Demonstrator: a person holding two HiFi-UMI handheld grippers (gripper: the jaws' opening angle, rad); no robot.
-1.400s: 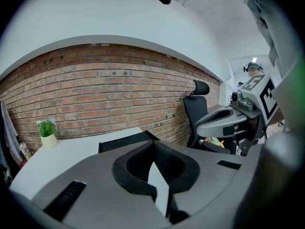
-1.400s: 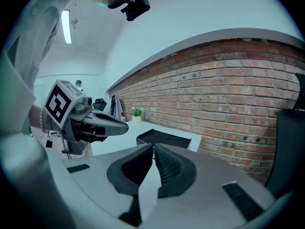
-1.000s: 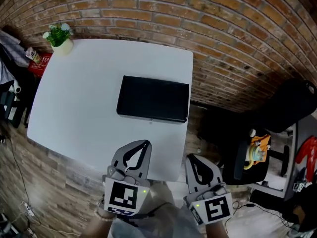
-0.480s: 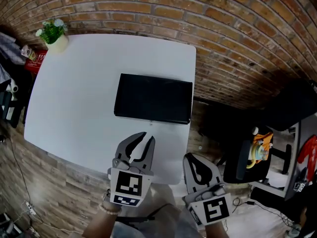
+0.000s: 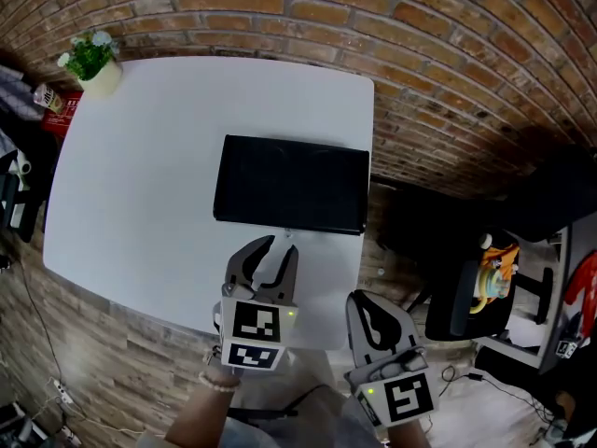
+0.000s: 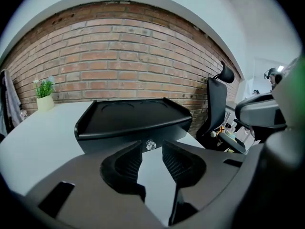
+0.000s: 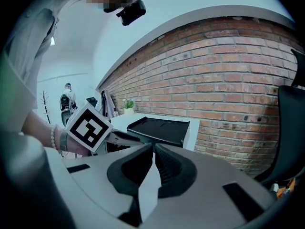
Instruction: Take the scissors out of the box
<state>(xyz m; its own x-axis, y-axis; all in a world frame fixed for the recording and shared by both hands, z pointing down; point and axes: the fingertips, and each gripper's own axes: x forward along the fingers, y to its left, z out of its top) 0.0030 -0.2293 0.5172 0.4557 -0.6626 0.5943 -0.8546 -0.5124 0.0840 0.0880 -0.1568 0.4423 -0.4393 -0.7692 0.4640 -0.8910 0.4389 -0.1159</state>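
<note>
Right claw is hovering by the white table's near corner, jaws pressed together, gripping nothing. Left claw is opening, nothing between its jaws, facing the knob of the closed black box; the contents are hidden.

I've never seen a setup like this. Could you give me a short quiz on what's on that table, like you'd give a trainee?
1. True or false: the black box on the white table stands open.
2. What sits at the table's far left corner? A) a mug B) a potted plant C) a lamp
3. Which tongs are lined up with the small knob on the box's front?

Key:
1. False: it is closed.
2. B.
3. The left tongs. Their jaws are opening with nothing between them, and the knob shows just beyond the tips.
</note>
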